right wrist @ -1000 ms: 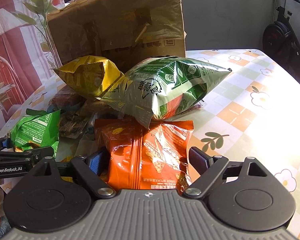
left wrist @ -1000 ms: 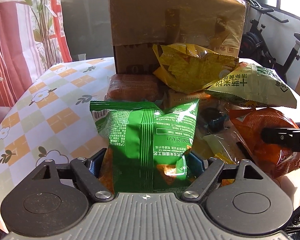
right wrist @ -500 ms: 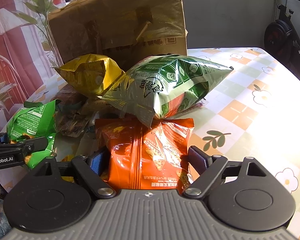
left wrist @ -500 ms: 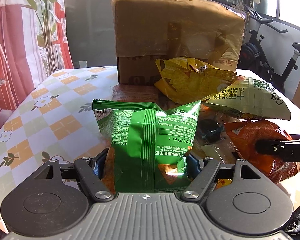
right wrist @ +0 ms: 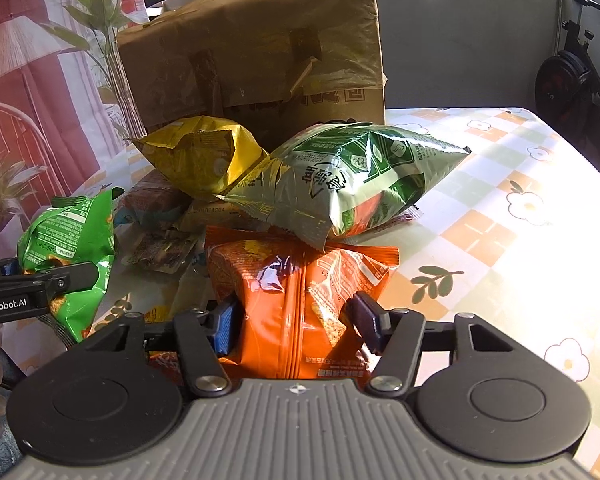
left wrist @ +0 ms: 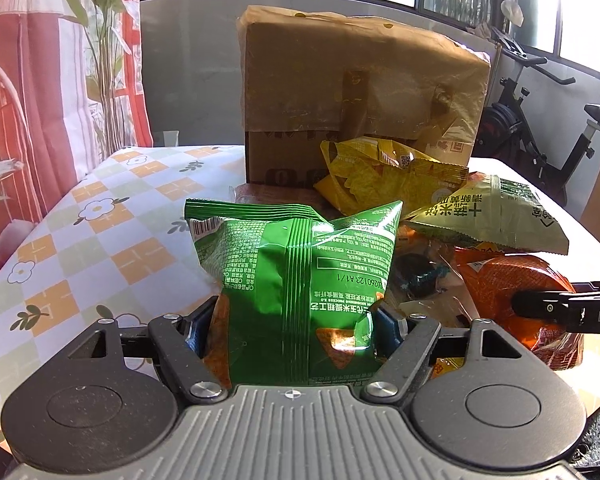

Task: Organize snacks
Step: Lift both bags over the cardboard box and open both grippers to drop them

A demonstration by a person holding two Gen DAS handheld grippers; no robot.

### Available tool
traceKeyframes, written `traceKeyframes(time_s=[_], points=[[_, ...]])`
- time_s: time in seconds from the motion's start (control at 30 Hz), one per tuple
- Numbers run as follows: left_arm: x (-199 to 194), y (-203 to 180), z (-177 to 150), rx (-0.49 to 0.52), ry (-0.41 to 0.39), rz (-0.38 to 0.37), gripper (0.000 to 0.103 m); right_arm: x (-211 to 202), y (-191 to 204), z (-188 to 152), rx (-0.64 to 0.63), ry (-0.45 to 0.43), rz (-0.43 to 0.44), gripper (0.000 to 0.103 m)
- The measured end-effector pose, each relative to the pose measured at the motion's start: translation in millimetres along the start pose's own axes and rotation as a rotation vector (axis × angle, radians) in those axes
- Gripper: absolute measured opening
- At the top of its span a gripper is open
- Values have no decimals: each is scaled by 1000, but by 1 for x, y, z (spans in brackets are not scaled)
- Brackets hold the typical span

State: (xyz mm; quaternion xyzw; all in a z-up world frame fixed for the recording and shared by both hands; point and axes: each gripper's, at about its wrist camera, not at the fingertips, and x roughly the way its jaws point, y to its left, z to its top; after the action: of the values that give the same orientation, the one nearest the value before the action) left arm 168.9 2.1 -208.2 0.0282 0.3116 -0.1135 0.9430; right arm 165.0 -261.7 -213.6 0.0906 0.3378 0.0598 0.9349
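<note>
Green bag (left wrist: 296,280) being gripped by left tongs (left wrist: 296,320); orange bag (right wrist: 300,300) being pinched between right tongs (right wrist: 296,320), jaws just closing; pale-green bag (right wrist: 348,184) overlapping beyond could be dragged off when lifted.

Beside the one cardboard box (right wrist: 256,60) lie four puffed snack bags: one bright green (left wrist: 296,280), one orange (right wrist: 300,300), one yellow (right wrist: 204,156), one pale green (right wrist: 348,180). Low in front of the box sit several smaller flat packets (right wrist: 160,248) (their number cannot be told, since they overlap). Two grippers show, left (left wrist: 296,320) and right (right wrist: 296,320).
</note>
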Motion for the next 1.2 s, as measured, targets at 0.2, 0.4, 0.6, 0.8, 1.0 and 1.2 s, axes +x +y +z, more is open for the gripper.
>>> traceKeyframes(time_s=[0.2, 0.4, 0.6, 0.8, 1.0, 1.2], points=[[-4, 1, 1, -12, -10, 0, 79, -7, 9, 0, -12, 1, 87, 56], [-4, 3, 1, -16, -12, 4, 79, -10, 21, 1, -48, -8, 177, 56], [-10, 1, 2, 2, -39, 26, 79, -19, 21, 11, -21, -51, 276, 56], [-17, 2, 7, -2, -74, 35, 79, -40, 24, 35, 6, -139, 398, 56], [-23, 5, 28, 36, -108, 53, 79, -53, 22, 61, -65, -220, 346, 56], [-37, 9, 62, 59, -216, 68, 79, -57, 5, 82, -107, -292, 252, 56]])
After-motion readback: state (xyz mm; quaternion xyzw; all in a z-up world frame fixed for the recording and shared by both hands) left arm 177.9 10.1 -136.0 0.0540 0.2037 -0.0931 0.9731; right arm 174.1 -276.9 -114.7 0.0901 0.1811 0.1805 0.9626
